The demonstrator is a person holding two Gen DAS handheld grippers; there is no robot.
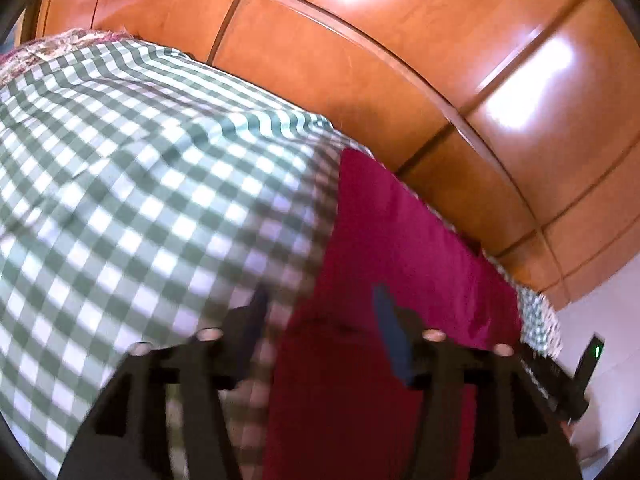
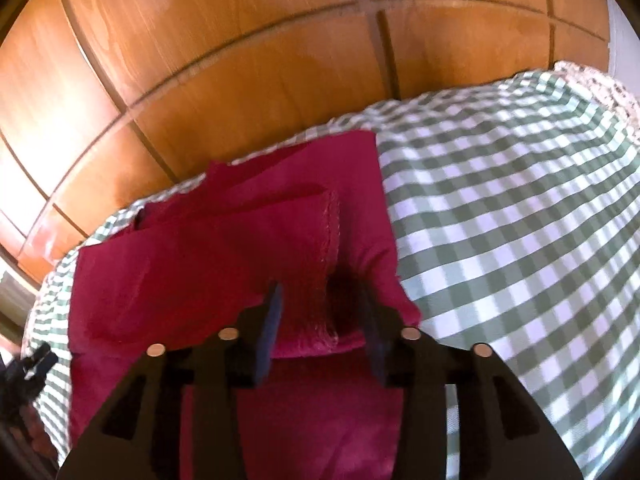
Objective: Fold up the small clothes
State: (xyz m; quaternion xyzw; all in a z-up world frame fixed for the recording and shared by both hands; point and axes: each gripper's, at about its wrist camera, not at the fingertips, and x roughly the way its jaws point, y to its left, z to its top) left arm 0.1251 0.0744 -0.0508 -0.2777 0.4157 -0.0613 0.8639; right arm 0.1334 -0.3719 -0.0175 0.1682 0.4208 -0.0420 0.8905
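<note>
A dark red garment lies on a green-and-white checked cloth. In the right wrist view part of it is folded over, with a stitched hem running between the fingers. My right gripper is open, its fingers on either side of that hem fold. In the left wrist view the same red garment lies flat at the right. My left gripper is open and empty, over the garment's left edge where it meets the checked cloth.
Glossy orange wooden panels rise just behind the checked surface in both views. A black device with a green light sits at the right edge of the left wrist view. A black object is at the lower left of the right wrist view.
</note>
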